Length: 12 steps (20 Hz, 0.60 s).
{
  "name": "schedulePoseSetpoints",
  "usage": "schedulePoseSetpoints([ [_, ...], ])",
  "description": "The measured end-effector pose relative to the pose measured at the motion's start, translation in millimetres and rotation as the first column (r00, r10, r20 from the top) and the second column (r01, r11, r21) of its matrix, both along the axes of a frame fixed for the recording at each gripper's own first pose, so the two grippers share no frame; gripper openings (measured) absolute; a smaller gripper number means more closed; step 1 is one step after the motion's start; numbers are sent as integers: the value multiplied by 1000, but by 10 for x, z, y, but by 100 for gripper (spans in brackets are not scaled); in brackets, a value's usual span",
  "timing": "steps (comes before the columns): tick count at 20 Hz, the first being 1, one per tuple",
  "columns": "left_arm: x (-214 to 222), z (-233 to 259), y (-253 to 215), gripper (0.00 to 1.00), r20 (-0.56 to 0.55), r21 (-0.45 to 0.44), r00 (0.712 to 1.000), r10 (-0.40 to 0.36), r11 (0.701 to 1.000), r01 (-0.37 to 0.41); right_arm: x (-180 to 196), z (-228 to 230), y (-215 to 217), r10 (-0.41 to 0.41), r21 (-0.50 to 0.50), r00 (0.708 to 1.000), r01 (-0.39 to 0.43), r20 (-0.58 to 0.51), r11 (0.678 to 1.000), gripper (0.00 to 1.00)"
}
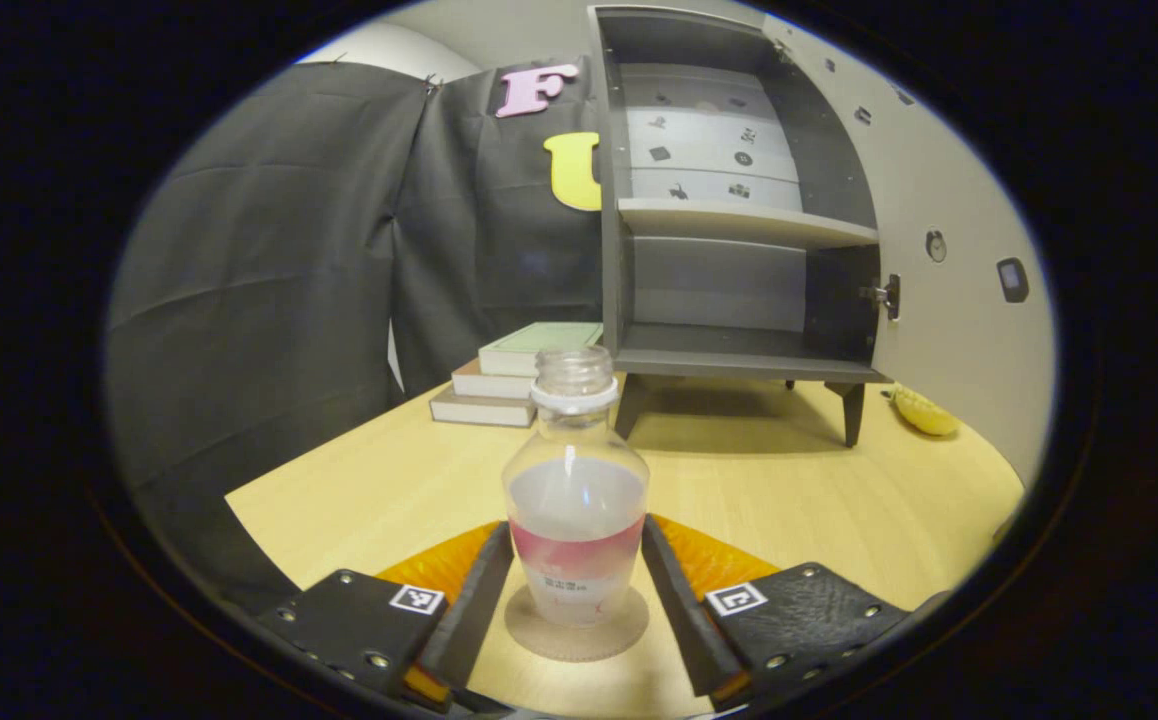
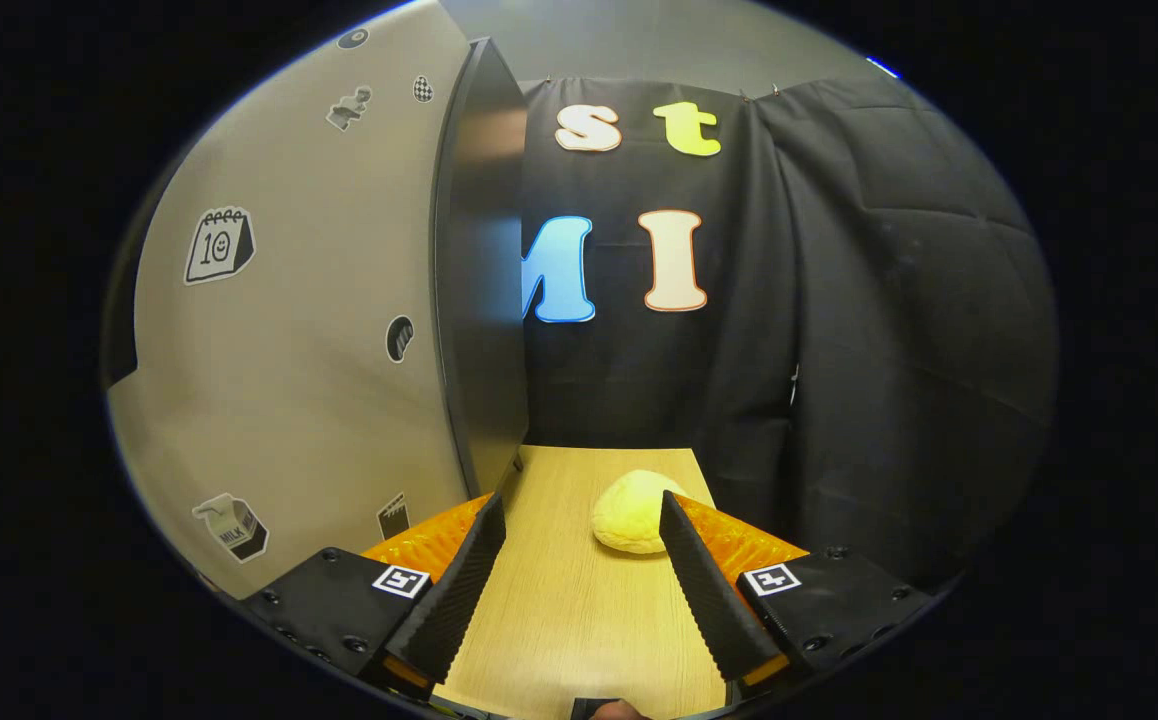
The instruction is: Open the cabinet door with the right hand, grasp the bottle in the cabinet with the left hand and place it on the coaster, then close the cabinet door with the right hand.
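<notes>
A clear, capless bottle [image 1: 575, 500] with a pink label stands upright on a round cardboard coaster [image 1: 576, 635] on the wooden table. My left gripper [image 1: 577, 560] is shut on the bottle, one finger pressing each side of its lower body. Behind it the grey cabinet [image 1: 739, 350] stands with bare shelves, and its door [image 1: 949, 250] is swung out to the right. In the right gripper view my right gripper [image 2: 582, 540] is open and holds nothing. It sits low over the table, just right of the door's [image 2: 339, 330] dark free edge [image 2: 479, 290].
A stack of three books [image 1: 514, 375] lies left of the cabinet. A yellow soft toy [image 1: 924, 410] rests on the table under the open door. A pale yellow bun-like object [image 2: 629, 510] lies ahead of the right gripper. Black cloth walls close in the table [image 1: 789, 480].
</notes>
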<state>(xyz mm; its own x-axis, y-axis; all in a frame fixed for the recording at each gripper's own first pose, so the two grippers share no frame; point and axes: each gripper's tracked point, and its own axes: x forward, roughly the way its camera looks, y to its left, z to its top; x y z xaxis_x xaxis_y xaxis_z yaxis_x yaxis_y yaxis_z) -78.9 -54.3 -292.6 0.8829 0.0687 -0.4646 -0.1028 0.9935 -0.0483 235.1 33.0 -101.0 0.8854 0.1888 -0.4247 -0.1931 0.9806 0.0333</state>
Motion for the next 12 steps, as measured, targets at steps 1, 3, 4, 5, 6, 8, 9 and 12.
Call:
schedulePoseSetpoints([
  [1,-5,-1,9,84,-1,-2,1000,7,1000,-7,2,2,-7,-1,-1,1000,1,-1,1000,98],
  [3,-6,31,25,86,7,-4,1000,14,1000,-14,10,4,-13,-4,-3,1000,4,-1,1000,98],
  [4,-24,56,20,84,12,-6,1000,13,1000,-13,15,5,-16,-5,-3,1000,5,0,1000,98],
  [5,-29,96,19,84,17,-4,1000,13,1000,-12,23,17,-26,-7,-3,1000,7,2,1000,98],
  [6,-32,142,10,86,22,0,1000,10,1000,-10,30,20,-18,-6,-2,1000,6,2,1000,98],
  [8,-53,259,23,86,35,12,999,9,1000,-9,46,38,-3,-2,2,1000,2,5,1000,98],
  [9,-73,355,25,84,48,15,999,8,1000,-9,63,58,16,2,3,1000,-2,8,1000,98],
  [12,-109,634,70,84,82,31,997,10,999,-12,86,77,100,11,15,1000,-12,9,1000,98],
])
